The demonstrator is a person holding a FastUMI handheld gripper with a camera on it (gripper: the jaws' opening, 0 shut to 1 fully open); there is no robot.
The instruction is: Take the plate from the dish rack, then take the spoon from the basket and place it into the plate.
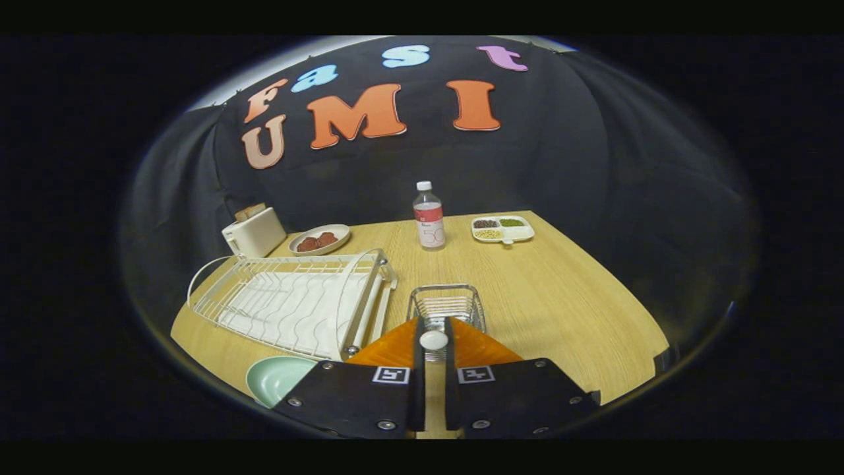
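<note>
The gripper [434, 330] pinches the spoon [434, 340] between its two fingers, narrowed around it; a smooth, rounded white end of the spoon shows in the slot between them. Just beyond the fingertips stands the basket [447, 303], a small box of thin shiny wire with rounded corners. Beside the fingers, near the table's [560, 303] front edge, lies the plate [277, 377], pale green, glossy and shallow, clear of the dish rack [293, 300]. The rack is a white wire frame with wavy rails and curved hoop ends over a flat white tray. The table is light wood with a fine grain. Farther back stand a clear plastic bottle [428, 216] with a white cap, a boxy cream toaster [254, 232], an oval dish [320, 239] and a divided white tray [502, 228].
</note>
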